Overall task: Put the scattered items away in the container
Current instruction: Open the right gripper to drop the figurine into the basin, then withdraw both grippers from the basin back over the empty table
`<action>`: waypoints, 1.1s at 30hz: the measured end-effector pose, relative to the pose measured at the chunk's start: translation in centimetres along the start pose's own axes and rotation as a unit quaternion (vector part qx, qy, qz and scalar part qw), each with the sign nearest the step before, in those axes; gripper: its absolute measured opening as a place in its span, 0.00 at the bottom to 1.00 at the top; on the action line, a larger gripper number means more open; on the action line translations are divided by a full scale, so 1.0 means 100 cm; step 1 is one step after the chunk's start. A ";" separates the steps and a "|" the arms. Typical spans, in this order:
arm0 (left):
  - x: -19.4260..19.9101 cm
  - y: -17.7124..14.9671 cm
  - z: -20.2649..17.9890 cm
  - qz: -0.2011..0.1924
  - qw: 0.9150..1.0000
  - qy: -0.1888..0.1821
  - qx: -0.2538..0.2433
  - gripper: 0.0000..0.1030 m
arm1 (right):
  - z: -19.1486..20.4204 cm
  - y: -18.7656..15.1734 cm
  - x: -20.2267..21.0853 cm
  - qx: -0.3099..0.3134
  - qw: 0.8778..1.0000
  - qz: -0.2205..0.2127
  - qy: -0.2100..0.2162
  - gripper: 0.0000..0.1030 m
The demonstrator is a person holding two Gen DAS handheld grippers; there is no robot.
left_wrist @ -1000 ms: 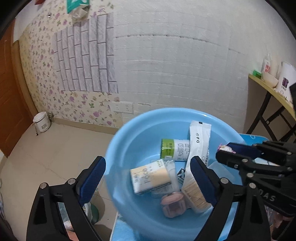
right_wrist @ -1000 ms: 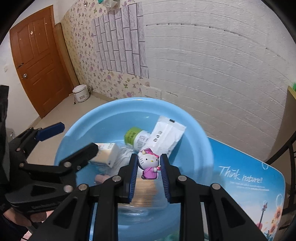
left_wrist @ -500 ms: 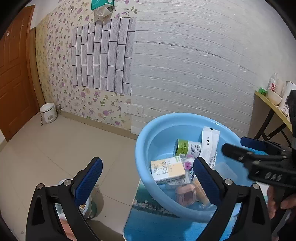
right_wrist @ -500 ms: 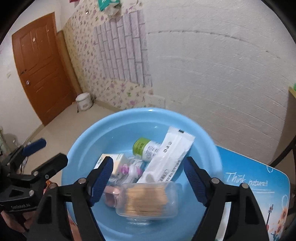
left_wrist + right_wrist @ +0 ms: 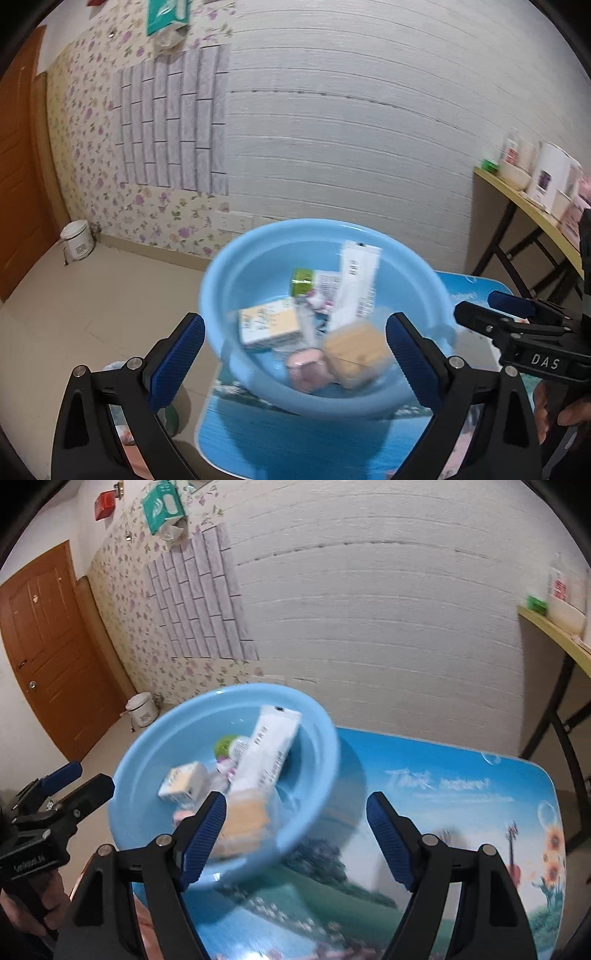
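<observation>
White brick wall behind; blue basin at 12 o'clock on surface w/ items inside, so left hand-held gripper & right hand-held gripper gape wide, both empty.

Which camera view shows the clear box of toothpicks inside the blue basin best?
The left wrist view: the box of toothpicks lies unobstructed in the blue basin. In the right wrist view, the right claw partly covers it.

Both wrist views downward, sharing basin.
</observation>
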State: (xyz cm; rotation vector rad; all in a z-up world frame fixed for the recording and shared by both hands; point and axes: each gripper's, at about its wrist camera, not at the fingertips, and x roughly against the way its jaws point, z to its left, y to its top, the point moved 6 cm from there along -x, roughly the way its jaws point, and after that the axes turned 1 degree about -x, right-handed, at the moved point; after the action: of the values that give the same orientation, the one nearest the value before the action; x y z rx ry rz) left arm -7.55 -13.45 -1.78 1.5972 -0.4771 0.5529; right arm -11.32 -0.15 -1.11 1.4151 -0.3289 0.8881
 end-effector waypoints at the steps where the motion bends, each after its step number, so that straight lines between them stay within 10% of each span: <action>1: 0.002 -0.001 -0.006 0.000 1.000 -0.003 -0.003 0.96 | -0.003 -0.002 0.004 0.000 1.000 0.000 -0.003 0.78; 20: 0.024 -0.018 -0.139 0.019 0.995 -0.064 -0.077 1.00 | -0.098 -0.039 0.096 -0.050 0.995 -0.010 -0.086 0.83; 33: 0.016 -0.033 -0.164 0.055 0.992 -0.053 -0.099 1.00 | -0.133 -0.061 0.104 -0.087 0.989 0.010 -0.117 1.00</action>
State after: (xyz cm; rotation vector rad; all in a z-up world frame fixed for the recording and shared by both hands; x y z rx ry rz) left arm -5.45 3.26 -2.29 1.4203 -0.6816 0.4881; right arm -4.24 16.37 -0.69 1.3571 -0.5846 0.6932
